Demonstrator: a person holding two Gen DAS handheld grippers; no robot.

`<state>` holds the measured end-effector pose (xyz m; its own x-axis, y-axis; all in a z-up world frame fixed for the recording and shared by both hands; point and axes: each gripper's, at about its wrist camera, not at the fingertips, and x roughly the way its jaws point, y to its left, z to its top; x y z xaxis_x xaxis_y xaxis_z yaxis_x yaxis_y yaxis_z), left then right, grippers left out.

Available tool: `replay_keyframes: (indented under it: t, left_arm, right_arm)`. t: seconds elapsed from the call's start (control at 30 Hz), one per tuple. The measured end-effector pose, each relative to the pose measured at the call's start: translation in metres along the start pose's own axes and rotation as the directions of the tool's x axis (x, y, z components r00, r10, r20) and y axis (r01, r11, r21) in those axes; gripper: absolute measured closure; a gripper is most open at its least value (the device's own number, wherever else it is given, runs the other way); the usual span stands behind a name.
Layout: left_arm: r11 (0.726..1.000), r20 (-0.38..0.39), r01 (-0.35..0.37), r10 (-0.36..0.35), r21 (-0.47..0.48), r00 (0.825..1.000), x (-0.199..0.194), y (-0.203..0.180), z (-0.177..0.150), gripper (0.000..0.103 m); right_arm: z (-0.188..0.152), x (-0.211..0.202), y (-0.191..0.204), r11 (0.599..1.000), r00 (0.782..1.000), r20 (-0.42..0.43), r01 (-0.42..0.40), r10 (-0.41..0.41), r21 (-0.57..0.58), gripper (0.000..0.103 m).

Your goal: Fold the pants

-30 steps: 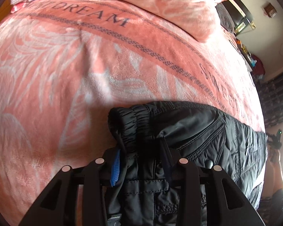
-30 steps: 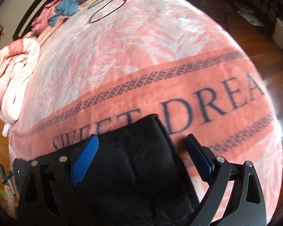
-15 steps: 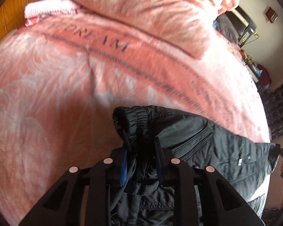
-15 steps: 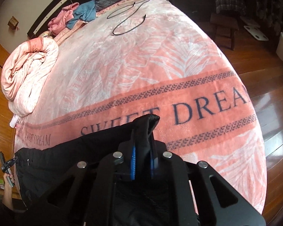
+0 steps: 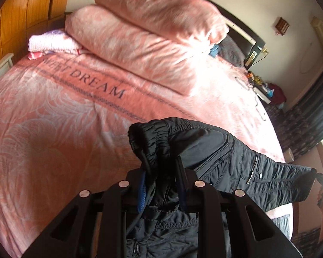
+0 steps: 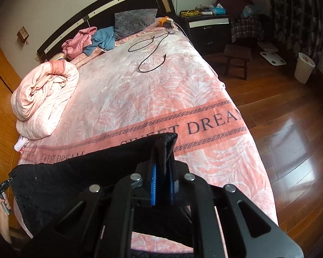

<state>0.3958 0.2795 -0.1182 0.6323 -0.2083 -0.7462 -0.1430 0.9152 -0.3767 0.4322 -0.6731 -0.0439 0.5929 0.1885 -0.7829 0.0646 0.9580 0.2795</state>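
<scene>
The black quilted pants [image 5: 221,157] hang stretched above the pink "SWEET DREAM" blanket [image 5: 53,118]. My left gripper [image 5: 161,172] is shut on the elastic waistband end, with the drawcord hanging beside the fingers. In the right wrist view the pants [image 6: 86,176] run as a dark band to the left, and my right gripper [image 6: 162,172] is shut on the leg-cuff end, which sticks up between the blue pads. Both ends are lifted off the bed [image 6: 140,90].
A rolled pink duvet [image 6: 43,99] lies on the bed's left side, also large in the left wrist view [image 5: 150,32]. A black cable [image 6: 150,51], pillow and clothes lie near the headboard. A stool [image 6: 236,58], nightstand and bin [image 6: 303,66] stand on the wood floor.
My right gripper closed on the cuff end, having been open around it a second ago. Both grippers have risen, lifting the pants off the blanket and pulling them taut.
</scene>
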Motion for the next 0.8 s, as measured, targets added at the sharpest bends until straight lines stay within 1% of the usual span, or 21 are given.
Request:
replay_keyframes:
  t: [0.1,0.2,0.3,0.6,0.8]
  left_arm:
    - [1.0,0.022,0.018,-0.018,0.007,1.0,-0.017,-0.004,-0.005,0.08]
    - [0.999,0.034,0.037,-0.037,0.008,0.999,-0.029,-0.005,-0.01,0.08]
    - [0.999,0.042,0.05,-0.051,0.002,0.998,-0.039,-0.003,-0.018,0.08]
    - [0.997,0.059,0.072,-0.072,-0.014,0.996,-0.063,0.005,-0.044,0.08]
    - [0.997,0.063,0.082,-0.081,-0.015,0.995,-0.075,0.009,-0.058,0.08]
  right_arm:
    - [-0.016,-0.026,0.003,1.0,1.0,0.025,0.013,-0.012,-0.007,0.095]
    - [-0.032,-0.04,0.001,1.0,0.999,0.034,0.017,-0.017,0.002,0.095]
    - [-0.055,-0.052,-0.004,0.999,0.998,0.045,0.033,-0.033,0.012,0.095]
    - [-0.115,-0.075,-0.026,0.997,0.996,0.069,0.055,-0.059,0.051,0.095]
    - [-0.145,-0.086,-0.036,0.995,0.995,0.078,0.064,-0.07,0.076,0.095]
